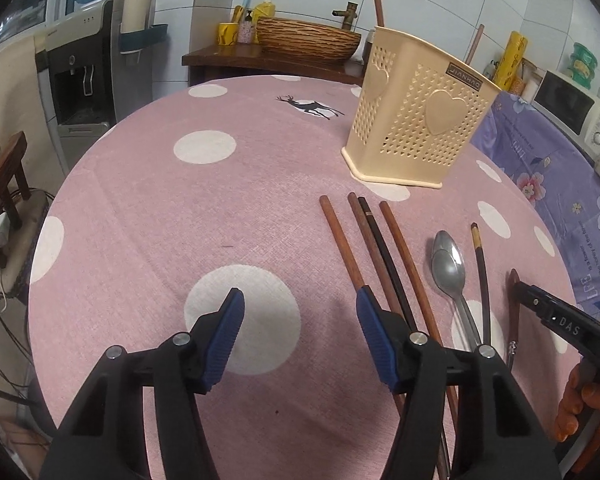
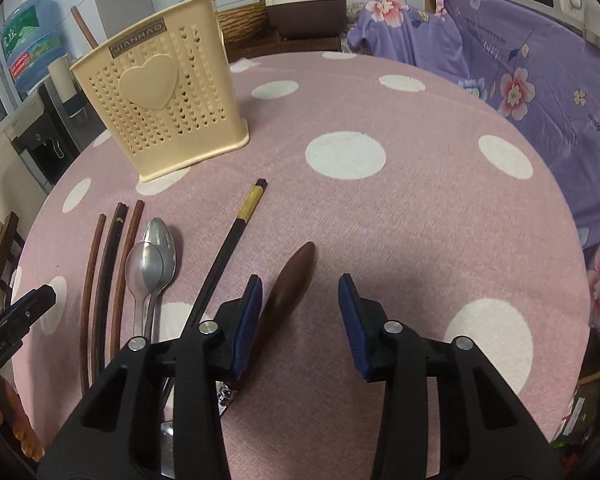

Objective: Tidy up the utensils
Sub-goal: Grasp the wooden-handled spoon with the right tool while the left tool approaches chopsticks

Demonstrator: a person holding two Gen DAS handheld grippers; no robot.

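Note:
A cream perforated utensil holder (image 1: 414, 120) with heart shapes stands on the pink polka-dot table (image 1: 160, 208); it also shows in the right wrist view (image 2: 160, 96). Several brown chopsticks (image 1: 342, 240) lie side by side in front of it. Two stacked steel spoons (image 1: 448, 268) lie right of them, then a dark chopstick with a gold band (image 2: 236, 236) and a brown wooden-handled utensil (image 2: 292, 276). My left gripper (image 1: 300, 312) is open and empty above the table, left of the chopsticks. My right gripper (image 2: 300, 296) is open, low over the brown utensil.
A purple floral cloth (image 2: 540, 80) covers the surface right of the table. A woven basket (image 1: 306, 38) and bottles sit on a wooden shelf behind. A water dispenser (image 1: 82, 76) stands at the left. A microwave (image 1: 572, 108) is at the far right.

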